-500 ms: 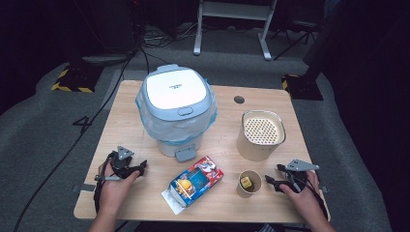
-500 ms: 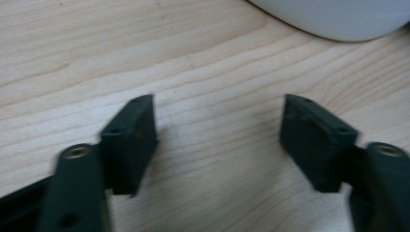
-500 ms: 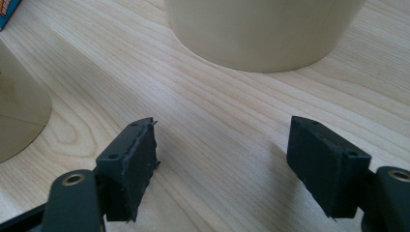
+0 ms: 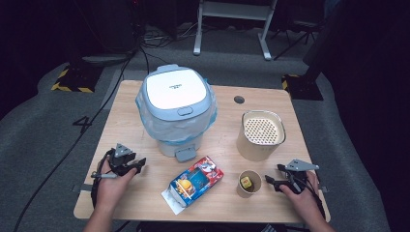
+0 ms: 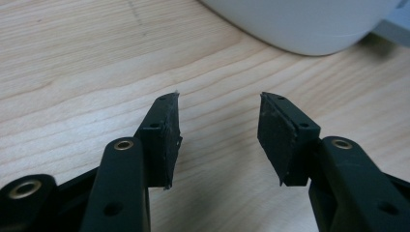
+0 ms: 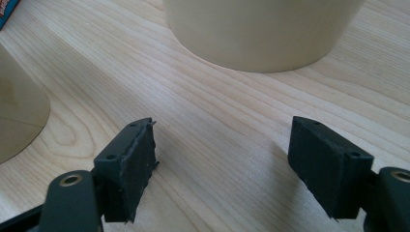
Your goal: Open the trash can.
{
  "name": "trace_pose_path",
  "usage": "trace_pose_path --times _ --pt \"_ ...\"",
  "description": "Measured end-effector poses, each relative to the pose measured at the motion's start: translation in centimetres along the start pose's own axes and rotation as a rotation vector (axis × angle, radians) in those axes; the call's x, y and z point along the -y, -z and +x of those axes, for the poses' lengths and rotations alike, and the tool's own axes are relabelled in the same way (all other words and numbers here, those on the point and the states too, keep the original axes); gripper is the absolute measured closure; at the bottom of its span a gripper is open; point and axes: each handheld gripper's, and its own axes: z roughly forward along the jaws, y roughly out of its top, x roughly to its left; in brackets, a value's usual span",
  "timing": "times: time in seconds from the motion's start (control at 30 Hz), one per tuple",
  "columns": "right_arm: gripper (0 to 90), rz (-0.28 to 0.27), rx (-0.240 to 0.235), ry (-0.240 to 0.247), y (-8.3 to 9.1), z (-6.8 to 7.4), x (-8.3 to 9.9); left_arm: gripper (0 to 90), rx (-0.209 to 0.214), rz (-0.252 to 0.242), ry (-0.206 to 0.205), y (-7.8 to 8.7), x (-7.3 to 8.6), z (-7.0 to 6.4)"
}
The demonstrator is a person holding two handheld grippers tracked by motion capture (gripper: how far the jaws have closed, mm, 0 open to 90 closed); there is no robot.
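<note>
Dark floor with cables is seen around a wooden table (image 4: 130,121). Far left of centre, a lidded bin (image 4: 176,110) lined with a plastic bag is placed. To its right, a beige container (image 4: 260,135) with a perforated top is set. A colourful carton (image 4: 194,182) is laid flat at the near edge, and just right of it stands a paper cup (image 4: 249,183) with a small yellow item inside. The left gripper (image 4: 138,165) is held at the near left, jaws parted, nothing gripped. The right gripper (image 4: 273,177) is held at the near right, close beside the cup, jaws spread wide and empty.
</note>
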Motion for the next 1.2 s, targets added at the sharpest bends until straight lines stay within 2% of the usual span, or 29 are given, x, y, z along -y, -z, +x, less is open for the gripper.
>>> trace_pose_path --times 0.5,0.9,1.2 --pt "25.2 0.001 0.001 0.0 0.0 0.0 0.0 55.9 0.13 -0.052 -0.076 3.9 -3.1 -1.6" --pt "25.2 0.001 0.0 0.0 0.0 0.0 0.0 57.4 0.191 -0.107 -0.16 6.2 -5.8 -3.9" --pt "25.2 0.0 0.0 -0.001 0.0 0.0 0.0 59.5 0.291 -0.167 -0.212 7.6 -7.8 -5.5"
